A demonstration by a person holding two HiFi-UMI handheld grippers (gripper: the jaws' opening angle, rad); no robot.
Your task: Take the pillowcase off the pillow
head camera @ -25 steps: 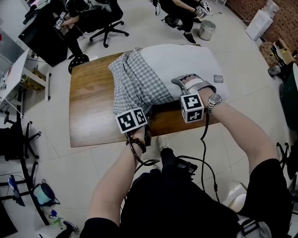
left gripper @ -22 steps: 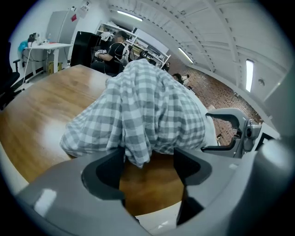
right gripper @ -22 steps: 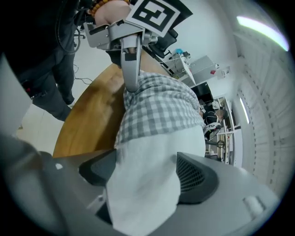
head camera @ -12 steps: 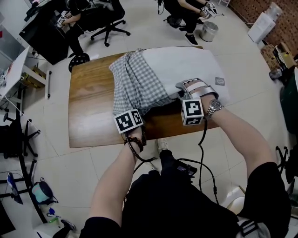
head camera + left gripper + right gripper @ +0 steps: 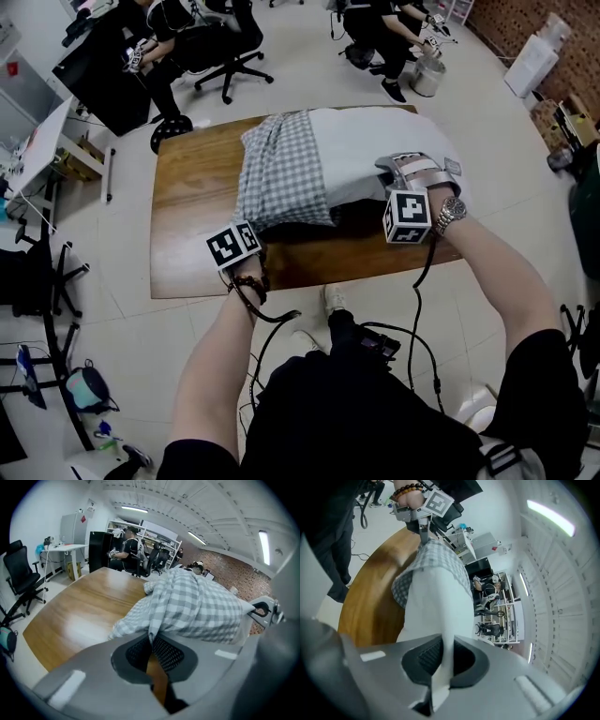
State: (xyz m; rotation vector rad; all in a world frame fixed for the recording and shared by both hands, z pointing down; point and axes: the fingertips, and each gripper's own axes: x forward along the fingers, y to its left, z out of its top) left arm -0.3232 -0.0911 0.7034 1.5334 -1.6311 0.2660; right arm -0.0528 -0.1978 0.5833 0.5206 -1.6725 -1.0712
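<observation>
A white pillow point(image 5: 375, 141) lies on the wooden table point(image 5: 197, 234), its left part still inside a grey-and-white checked pillowcase point(image 5: 286, 173). My left gripper point(image 5: 251, 228) has just been closing and is shut on the pillowcase's near corner; in the left gripper view the checked cloth point(image 5: 197, 606) runs down between the pads point(image 5: 165, 654). My right gripper point(image 5: 398, 169) has also just been closing and is shut on the pillow's bare near-right edge. In the right gripper view the white fabric point(image 5: 436, 602) is pinched between the pads point(image 5: 427, 656), and the left gripper point(image 5: 424, 538) shows at the far end.
People sit on office chairs point(image 5: 230, 56) beyond the table, and a metal bucket point(image 5: 431, 80) stands on the floor at the back right. A white desk point(image 5: 37, 141) and a black chair point(image 5: 37, 281) are to the left. A cable point(image 5: 412, 309) hangs from the right gripper.
Both grippers have closed on fabric. The left one has moved left along the table's front with the pillowcase corner. The right one has lifted slightly with the pillow's edge.
</observation>
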